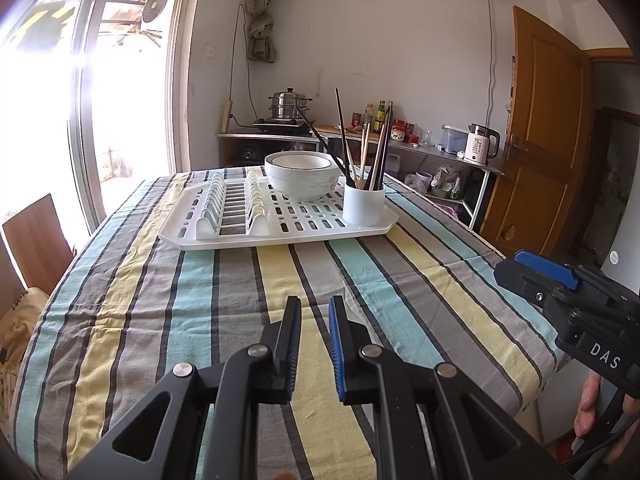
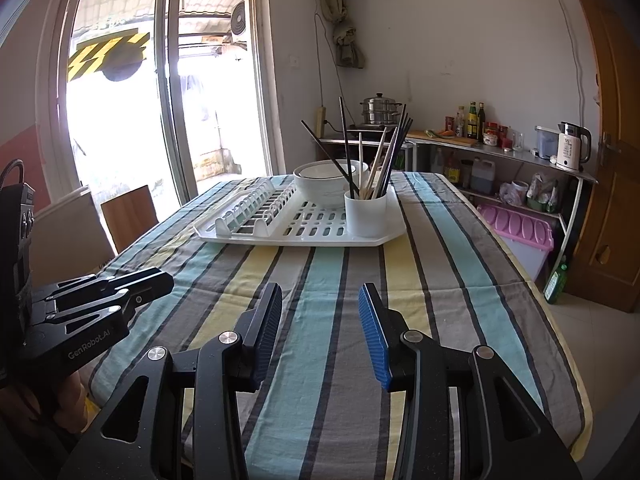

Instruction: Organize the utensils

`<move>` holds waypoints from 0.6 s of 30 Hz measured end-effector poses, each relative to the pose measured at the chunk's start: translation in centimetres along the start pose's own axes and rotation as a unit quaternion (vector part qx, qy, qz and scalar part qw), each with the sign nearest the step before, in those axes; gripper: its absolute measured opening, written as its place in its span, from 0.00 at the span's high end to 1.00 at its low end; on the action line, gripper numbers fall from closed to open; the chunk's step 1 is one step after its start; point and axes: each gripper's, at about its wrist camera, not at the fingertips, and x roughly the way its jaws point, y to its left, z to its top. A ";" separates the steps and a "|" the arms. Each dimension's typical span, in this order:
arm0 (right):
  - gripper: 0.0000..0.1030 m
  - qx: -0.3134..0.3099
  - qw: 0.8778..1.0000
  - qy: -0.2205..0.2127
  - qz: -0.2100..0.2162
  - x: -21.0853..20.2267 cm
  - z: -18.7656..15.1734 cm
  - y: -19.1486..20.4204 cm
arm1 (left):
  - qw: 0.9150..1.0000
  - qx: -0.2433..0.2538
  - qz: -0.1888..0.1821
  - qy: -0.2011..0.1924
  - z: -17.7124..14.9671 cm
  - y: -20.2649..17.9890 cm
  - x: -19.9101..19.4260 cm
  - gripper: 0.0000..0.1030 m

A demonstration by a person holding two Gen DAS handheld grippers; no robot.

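Both tongs hover empty over the surface (image 1: 280, 280); left tongs (image 1: 314, 316) narrowly parted, right tongs (image 2: 320, 312) wide; chopsticks (image 2: 376, 160) stand gathered in the cup (image 2: 366, 214), likely for sorting.

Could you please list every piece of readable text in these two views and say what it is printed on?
"DAS": on the right gripper body, left wrist view.
"GenRobot.AI": on the left gripper body, right wrist view.
"55": on the white electric kettle; smaller print unreadable.
Bottle labels: too small to read.
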 end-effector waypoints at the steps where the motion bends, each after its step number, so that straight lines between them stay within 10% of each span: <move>1: 0.60 0.000 1.000 0.000 0.000 0.0 0.0 0.0 | 1.000 0.000 0.000 0.000 0.0 0.0 0.0 0.87; 18: 0.60 0.001 1.000 0.002 0.001 0.1 -0.1 -0.2 | 1.000 0.003 0.002 0.000 -0.2 -0.2 0.0 0.87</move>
